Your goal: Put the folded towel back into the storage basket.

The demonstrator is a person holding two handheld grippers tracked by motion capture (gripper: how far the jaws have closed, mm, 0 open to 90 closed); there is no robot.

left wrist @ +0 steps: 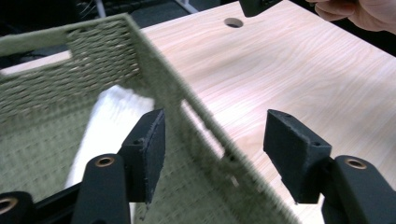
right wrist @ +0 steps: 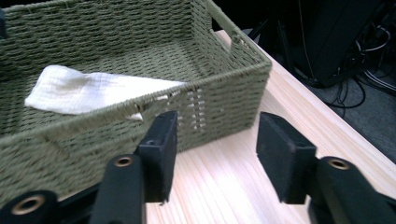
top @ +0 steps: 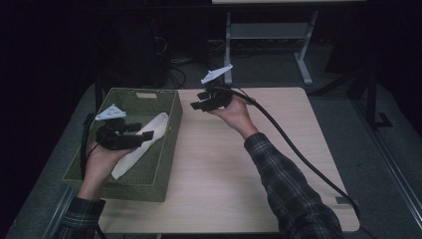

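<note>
So here's where we are, taking the green woven basket [top: 161, 172] as the reference for everything. It sits on the left part of the light wood table [top: 224, 164], and the white cloth [top: 149, 130] is lying inside it, stretched along the basket floor with one end riding up against the wall nearest the table's middle. In the right gripper view we see the cloth [right wrist: 88, 88] flat in there, one corner just poking up at the rim.

Our left gripper [top: 137, 134] hangs over the basket, right above the cloth. In the left gripper view its jaws stand well apart with nothing gripped: one pad is over the basket's inside, the other out over the bare table, and the basket wall [left wrist: 205, 126] runs under the gap between them. No contact that we can make out, though that wall is a bit blurred.

Our right gripper [top: 201, 104] is outside the basket, just beside its far corner, up over the table. Jaws are apart here too, empty, looking at the basket's outer wall [right wrist: 219, 105] with bare wood below.

Both hands wear plaid sleeves, cables trailing off the grippers.
</note>
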